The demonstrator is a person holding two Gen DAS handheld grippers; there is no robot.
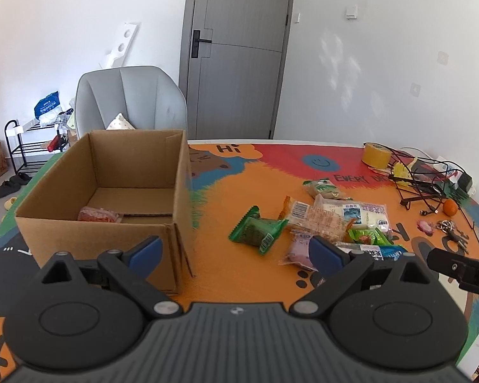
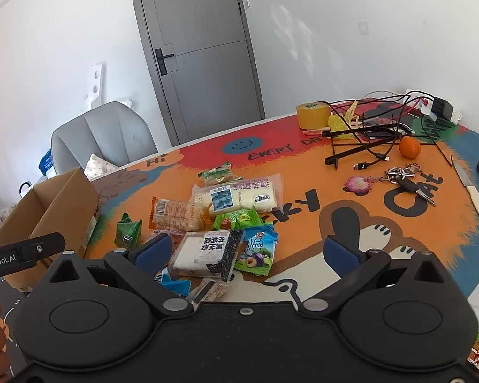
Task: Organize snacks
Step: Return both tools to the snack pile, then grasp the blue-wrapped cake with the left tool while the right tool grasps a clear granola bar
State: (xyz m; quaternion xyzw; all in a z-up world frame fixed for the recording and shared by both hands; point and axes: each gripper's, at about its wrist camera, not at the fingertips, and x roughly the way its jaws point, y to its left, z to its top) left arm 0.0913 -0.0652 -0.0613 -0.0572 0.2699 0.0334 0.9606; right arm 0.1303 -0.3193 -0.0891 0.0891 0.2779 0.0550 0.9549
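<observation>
A red packet (image 1: 97, 214) inside the cardboard box (image 1: 111, 172) is shown only by the left view; keys (image 2: 408, 180) are seen clearly from the right. Both tongs, left (image 1: 236, 252) and right (image 2: 249, 249), are held open and empty.

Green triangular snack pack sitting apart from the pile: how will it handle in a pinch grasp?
The green pack looks like crinkly film, so likely light and slippery. It probably deforms rather than staying stiff. Its serrated end seal offers a flat edge, and it won't roll.

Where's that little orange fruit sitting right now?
The orange fruit lies on the colourful table mat, far right side, beside the black wire stand and cables, just beyond the bunch of keys.
</observation>
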